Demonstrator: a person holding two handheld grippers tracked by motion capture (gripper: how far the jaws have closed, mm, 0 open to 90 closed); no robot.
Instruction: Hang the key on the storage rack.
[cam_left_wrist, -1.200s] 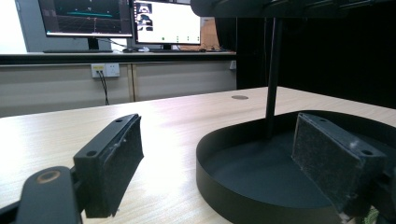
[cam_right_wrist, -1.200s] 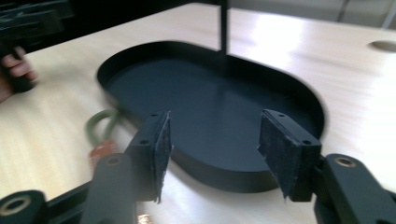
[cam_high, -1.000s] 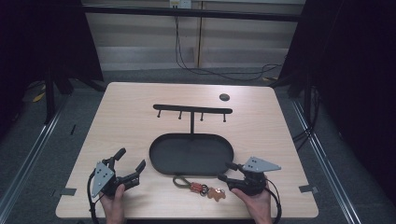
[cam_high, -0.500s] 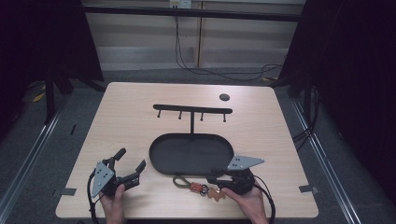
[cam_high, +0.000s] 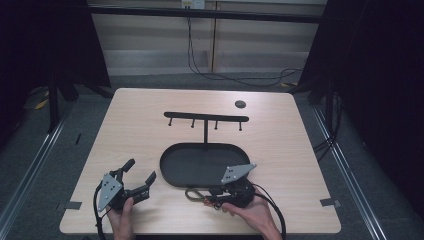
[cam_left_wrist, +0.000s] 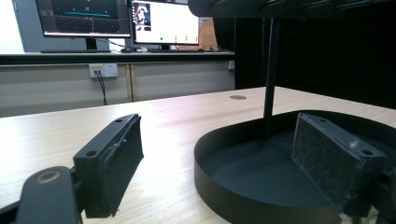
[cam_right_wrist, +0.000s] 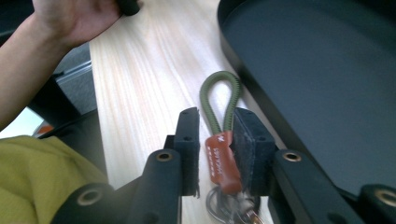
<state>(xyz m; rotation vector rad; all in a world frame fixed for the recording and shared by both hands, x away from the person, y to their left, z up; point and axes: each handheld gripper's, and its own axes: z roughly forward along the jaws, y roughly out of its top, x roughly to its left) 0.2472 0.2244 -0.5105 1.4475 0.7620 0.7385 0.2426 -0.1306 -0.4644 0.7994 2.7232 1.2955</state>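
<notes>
A: Grippers first, nearest the table edge. What does the right gripper (cam_high: 216, 196) have?

B: Its 2 jaws stand narrow on either side of a keychain (cam_right_wrist: 223, 161), seen in the right gripper view. The brown leather tab sits between the pads. The left pad has a thin gap beside the tab, so I cannot tell whether the grip is firm.

A: And the rest of the keychain?

B: A green cord loop (cam_right_wrist: 219, 100) runs forward out of the jaws and lies flat on the wooden table (cam_high: 140, 130), just beside the rim of the black oval tray (cam_high: 172, 172). Metal rings hang at the near end, blurred.

A: The left gripper (cam_high: 141, 176)?

B: Held in the left hand (cam_high: 121, 220) near the front left of the table, jaws spread wide with nothing between them. In its own view the right pad overlaps the tray's near wall.

A: Farther out?

B: A thin post rises from the tray's far side to a black bar with 4 pegs (cam_high: 206, 118). Beyond it a small dark disc (cam_high: 240, 104) lies on the table near the far edge.
</notes>
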